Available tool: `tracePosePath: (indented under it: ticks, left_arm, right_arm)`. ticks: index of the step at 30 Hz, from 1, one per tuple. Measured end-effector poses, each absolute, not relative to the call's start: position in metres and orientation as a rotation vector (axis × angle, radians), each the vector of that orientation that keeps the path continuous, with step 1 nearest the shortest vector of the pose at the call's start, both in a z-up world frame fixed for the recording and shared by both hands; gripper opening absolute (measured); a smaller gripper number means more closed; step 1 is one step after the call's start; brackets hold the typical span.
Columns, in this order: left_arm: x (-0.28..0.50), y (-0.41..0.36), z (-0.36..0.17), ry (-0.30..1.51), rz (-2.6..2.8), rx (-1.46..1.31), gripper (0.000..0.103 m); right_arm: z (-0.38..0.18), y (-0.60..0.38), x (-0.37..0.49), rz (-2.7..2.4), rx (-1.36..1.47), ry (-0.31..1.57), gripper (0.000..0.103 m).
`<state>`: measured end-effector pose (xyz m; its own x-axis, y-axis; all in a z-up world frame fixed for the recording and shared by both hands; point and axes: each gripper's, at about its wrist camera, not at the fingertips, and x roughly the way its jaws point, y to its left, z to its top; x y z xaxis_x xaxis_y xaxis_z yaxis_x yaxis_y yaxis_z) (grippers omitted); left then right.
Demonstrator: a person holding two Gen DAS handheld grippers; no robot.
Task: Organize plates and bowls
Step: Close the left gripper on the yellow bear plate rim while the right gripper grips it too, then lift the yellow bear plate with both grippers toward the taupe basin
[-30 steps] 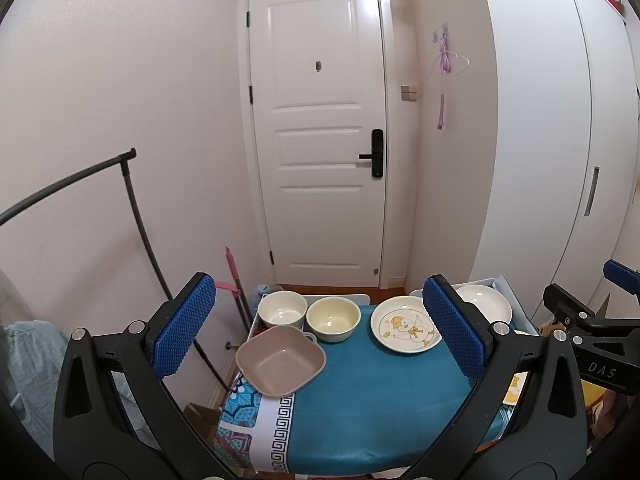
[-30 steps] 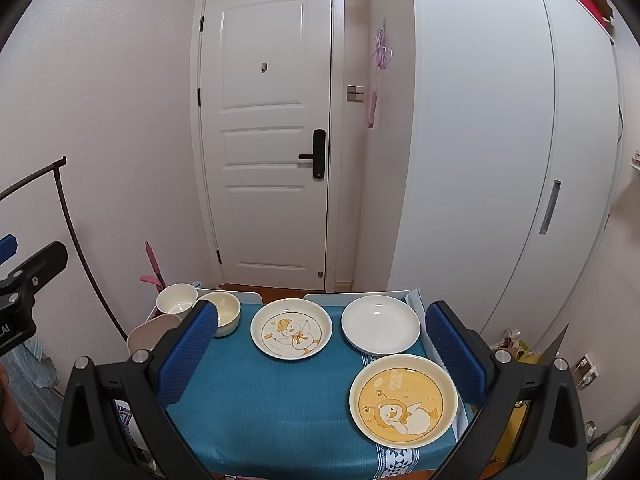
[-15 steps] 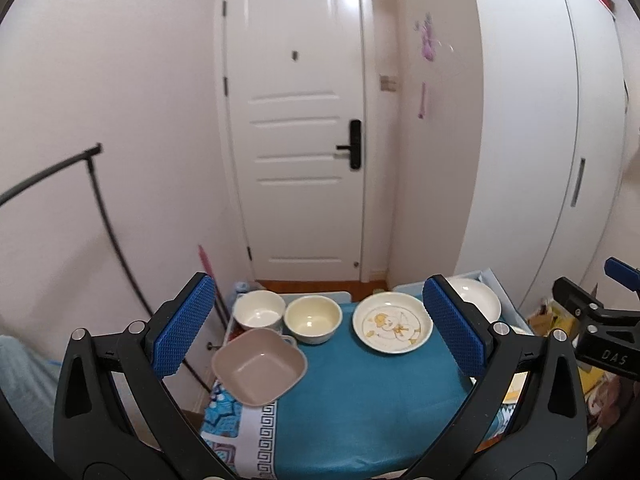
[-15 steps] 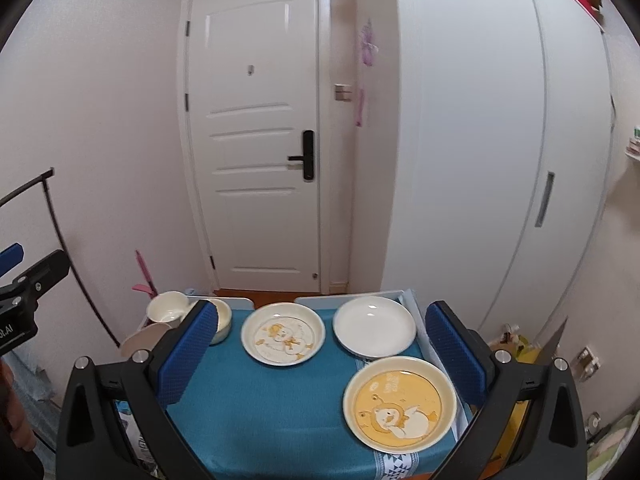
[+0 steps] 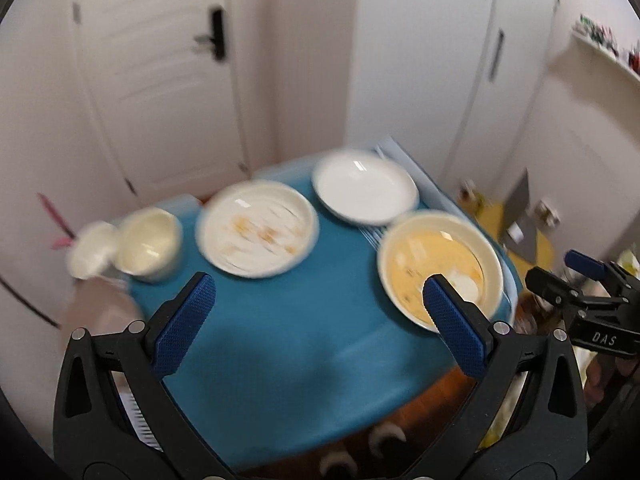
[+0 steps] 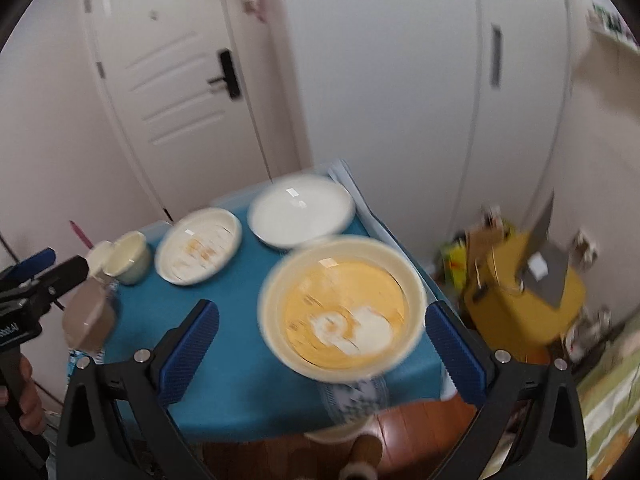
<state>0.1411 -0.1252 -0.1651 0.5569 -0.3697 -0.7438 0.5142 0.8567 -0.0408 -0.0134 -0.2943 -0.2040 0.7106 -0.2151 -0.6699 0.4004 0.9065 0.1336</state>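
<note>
While both views are smeared with motion blur, we can make out our left gripper (image 5: pixel 318 318) and our right gripper (image 6: pixel 320 344) nearest the lenses, each with its blue pads spread wide and nothing between them. Beneath them lies the table (image 5: pixel 280 340) under a blue cloth. Closest on its right side sits the yellow plate (image 6: pixel 342 312) with a pale cartoon figure — it reaches the cloth's front edge in the right wrist view. At the near left edge is a brownish bowl (image 6: pixel 90 316), too blurred for detail. Farther back, the white printed plate (image 5: pixel 258 234) sits mid-table, with the plain white plate (image 5: pixel 364 188) to its right. Two cream bowls (image 5: pixel 150 244) stand side by side at the far left. Beyond everything — a white door (image 6: pixel 172 80) and wardrobe (image 6: pixel 400 80).
</note>
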Motion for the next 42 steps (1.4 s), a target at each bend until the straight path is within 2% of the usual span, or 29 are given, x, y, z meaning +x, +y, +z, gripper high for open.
tracePosePath:
  ticks: [1,4,6,8,17,20,22,24,25,27,29,35,42]
  left_arm:
    - [0.145,-0.138,-0.177,0.856,-0.534,0.201,0.103]
    - [0.152,-0.165,-0.209,0.934,-0.555,0.218,0.103]
    - [0.16,-0.183,-0.229,0.995,-0.565,0.222,0.1]
    - [0.168,-0.2,-0.246,1.04,-0.564,0.225,0.099]
    - [0.202,-0.246,-0.306,1.218,-0.51,0.185,0.078]
    - [0.208,-0.252,-0.316,1.244,-0.489,0.177,0.073]
    - [0.212,-0.256,-0.323,1.268,-0.479,0.171,0.066]
    - [0.215,-0.257,-0.327,1.286,-0.471,0.163,0.05]
    - [0.217,-0.257,-0.329,1.294,-0.467,0.157,0.047]
    - [0.22,-0.257,-0.334,1.311,-0.453,0.15,0.033]
    - [0.222,-0.258,-0.339,1.333,-0.452,0.145,0.024]
    - [0.222,-0.264,-0.348,1.351,-0.465,0.137,0.018]
    - [0.22,-0.279,-0.349,1.341,-0.431,0.189,0.017]
  right_arm:
    - [-0.211,-0.303,-0.015,-0.35,0.29,0.72,0.097]
    - [-0.242,-0.335,-0.015,-0.345,0.339,0.794,0.086]
    - [-0.256,-0.353,-0.012,-0.332,0.372,0.827,0.075]
    - [-0.275,-0.374,-0.005,-0.313,0.397,0.867,0.069]
    - [-0.322,-0.429,0.035,-0.148,0.475,0.976,0.045]
    - [-0.329,-0.439,0.047,-0.107,0.483,0.997,0.033]
    - [-0.332,-0.443,0.054,-0.078,0.487,1.006,0.029]
    - [-0.334,-0.445,0.061,-0.052,0.482,1.018,0.024]
    - [-0.335,-0.446,0.063,-0.042,0.477,1.025,0.022]
    - [-0.335,-0.448,0.067,-0.027,0.466,1.026,0.015]
    - [-0.335,-0.451,0.07,-0.017,0.468,1.027,0.013]
    - [-0.337,-0.457,0.075,-0.001,0.453,1.042,0.011]
    - [-0.337,-0.458,0.077,0.005,0.429,1.06,0.011]
